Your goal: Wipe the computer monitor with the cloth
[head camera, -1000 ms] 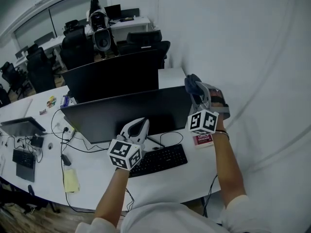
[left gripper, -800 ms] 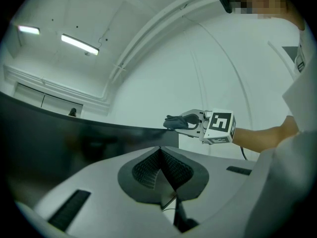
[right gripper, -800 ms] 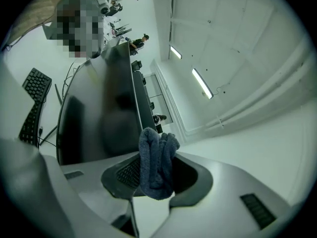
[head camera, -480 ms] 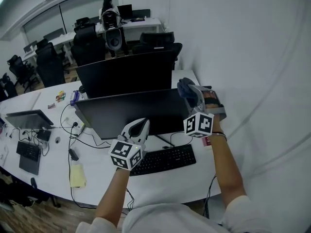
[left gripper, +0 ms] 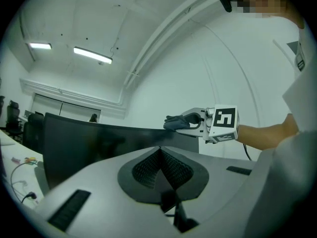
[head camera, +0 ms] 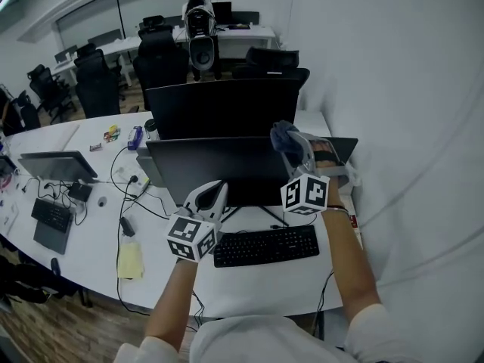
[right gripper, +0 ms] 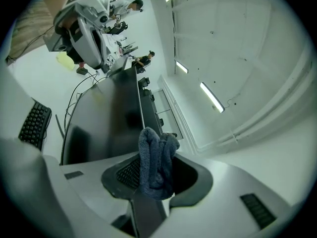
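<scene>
The dark monitor (head camera: 219,172) stands in the middle of the white desk (head camera: 83,263). My right gripper (head camera: 283,139) is shut on a bunched blue-grey cloth (head camera: 281,134), and holds it at the monitor's top edge, near the right end. In the right gripper view the cloth (right gripper: 156,160) fills the jaws, with the monitor (right gripper: 106,118) just beyond. My left gripper (head camera: 214,190) hangs low in front of the screen, shut with nothing in it. In the left gripper view the jaws meet at the left gripper's tip (left gripper: 159,152), and the cloth (left gripper: 176,122) shows over the monitor (left gripper: 84,143).
A black keyboard (head camera: 265,246) lies in front of the monitor's stand. A second monitor (head camera: 223,104) stands back to back behind it. Cables, yellow notes (head camera: 130,261), a tablet (head camera: 57,165) and a small keyboard (head camera: 51,219) lie to the left. A white wall closes the right side.
The head view has swung, so the desk sits further right in frame. My right gripper with the cloth has shifted left along the monitor's top edge, away from its right corner. The left gripper has barely moved.
</scene>
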`<state>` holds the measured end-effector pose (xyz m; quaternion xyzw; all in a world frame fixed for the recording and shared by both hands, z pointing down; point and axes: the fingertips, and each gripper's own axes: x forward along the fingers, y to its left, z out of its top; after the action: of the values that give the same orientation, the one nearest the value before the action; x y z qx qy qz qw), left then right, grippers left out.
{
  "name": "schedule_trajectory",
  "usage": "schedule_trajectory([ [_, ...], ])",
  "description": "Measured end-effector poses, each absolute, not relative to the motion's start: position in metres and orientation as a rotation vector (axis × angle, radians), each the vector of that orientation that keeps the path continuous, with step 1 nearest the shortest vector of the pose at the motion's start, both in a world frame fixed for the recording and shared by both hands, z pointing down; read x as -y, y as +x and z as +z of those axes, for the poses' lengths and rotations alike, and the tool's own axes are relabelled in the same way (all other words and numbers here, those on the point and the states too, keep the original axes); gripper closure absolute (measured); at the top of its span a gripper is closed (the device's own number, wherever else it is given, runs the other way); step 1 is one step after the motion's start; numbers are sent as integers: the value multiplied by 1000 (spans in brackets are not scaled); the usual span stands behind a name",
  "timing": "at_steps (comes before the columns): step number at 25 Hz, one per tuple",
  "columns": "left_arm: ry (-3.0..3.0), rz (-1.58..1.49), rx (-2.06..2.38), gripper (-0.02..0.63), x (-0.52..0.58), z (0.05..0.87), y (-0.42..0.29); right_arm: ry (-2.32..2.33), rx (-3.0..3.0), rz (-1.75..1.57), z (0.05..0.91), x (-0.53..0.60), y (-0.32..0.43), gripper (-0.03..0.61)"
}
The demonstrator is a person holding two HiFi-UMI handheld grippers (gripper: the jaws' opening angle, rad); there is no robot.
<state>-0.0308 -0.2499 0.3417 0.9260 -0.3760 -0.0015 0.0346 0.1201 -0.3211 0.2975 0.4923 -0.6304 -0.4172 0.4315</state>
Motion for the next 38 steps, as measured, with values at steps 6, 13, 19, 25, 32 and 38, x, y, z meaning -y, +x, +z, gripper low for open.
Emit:
schedule_trajectory([
  [6,2823,-1,1215,604,252,344,-67,1177,1627,-1055,298,325,73,431],
  [13,2805,-14,1261,604,252,343,-109,1138,1664,-1071,301,327,22,431],
  [19,2794,-17,1284,604,252,343,-139,1144,1704,-1068,301,331,-14,431],
  [25,2814,-23,1287,604,254,339,-158,1159,1735,-1066,302,333,-40,431],
  [32,2798,-47,1322,604,255,334,-187,1130,1785,-1081,303,334,-85,431],
  [38,2775,-48,1381,604,255,335,-217,1100,1838,-1100,304,338,-128,431],
])
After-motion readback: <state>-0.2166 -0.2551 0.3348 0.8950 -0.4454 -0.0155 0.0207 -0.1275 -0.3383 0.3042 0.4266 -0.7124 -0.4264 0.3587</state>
